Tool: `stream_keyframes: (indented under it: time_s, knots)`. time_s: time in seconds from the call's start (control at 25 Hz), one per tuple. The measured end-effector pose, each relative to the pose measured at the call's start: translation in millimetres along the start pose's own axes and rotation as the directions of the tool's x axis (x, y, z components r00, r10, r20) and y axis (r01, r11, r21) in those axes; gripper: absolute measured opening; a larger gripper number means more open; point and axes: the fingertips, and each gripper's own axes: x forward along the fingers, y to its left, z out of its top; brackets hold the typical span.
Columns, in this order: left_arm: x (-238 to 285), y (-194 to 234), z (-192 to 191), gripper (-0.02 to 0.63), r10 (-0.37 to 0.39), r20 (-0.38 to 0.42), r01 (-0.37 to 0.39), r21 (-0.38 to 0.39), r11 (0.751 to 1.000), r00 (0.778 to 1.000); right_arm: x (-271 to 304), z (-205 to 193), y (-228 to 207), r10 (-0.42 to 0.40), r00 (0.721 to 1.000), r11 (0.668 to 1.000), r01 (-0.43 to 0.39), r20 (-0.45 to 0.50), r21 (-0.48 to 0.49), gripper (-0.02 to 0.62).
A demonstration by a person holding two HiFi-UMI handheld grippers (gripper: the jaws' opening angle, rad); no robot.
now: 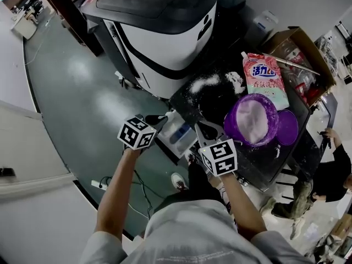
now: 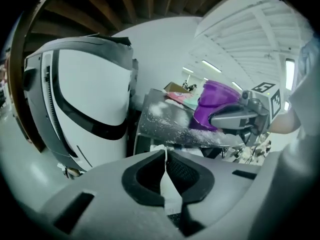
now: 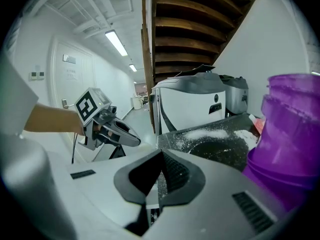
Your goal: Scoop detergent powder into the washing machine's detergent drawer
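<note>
The coming move turns on where the powder lies from the fingers. The purple tub (image 3: pixel 292 134) stands near the front right corner of the dark table (image 1: pixel 214 100), and the white detergent powder (image 1: pixel 252 120) fills it. The right gripper (image 3: pixel 160 159) is at the front edge of the table, just beside the tub, which lies to its right and a little forward. The left gripper (image 2: pixel 165 154) is off the left edge of the table, well apart from the tub, so the right one is the nearer for scooping. Both grippers have the pads pressed together with nothing between them, and no scoop shows in any view. A white tray with a blue part (image 1: pixel 177 132), probably the detergent drawer, lies at the left edge of the table, just beside the left gripper and between the two grippers. The washing machine (image 1: pixel 165 43) stands beyond the far left corner. Loose powder (image 1: pixel 204 82) is spilled along the far edge.
</note>
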Motion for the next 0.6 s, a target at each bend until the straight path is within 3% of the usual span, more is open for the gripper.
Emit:
stream_keyframes:
  time_s: [0.24, 0.4, 0.6]
  knots:
    - [13, -9, 0, 0.014, 0.026, -0.095, -0.006, 0.198, 0.98, 0.995, 0, -5, -3, 0.0, 1.0, 1.0, 0.0, -0.007, 0.008, 0.005]
    - [21, -11, -4, 0.014, 0.077, -0.147, -0.019, 0.356, 0.934, 0.986, -1, -7, -5, -0.003, 1.0, 1.0, 0.003, -0.017, 0.005, 0.005]
    - [28, -18, -8, 0.014, 0.092, -0.187, 0.004, 0.46, 0.888, 0.978, -2, -7, -7, -0.004, 1.0, 1.0, 0.004, -0.015, 0.013, 0.005]
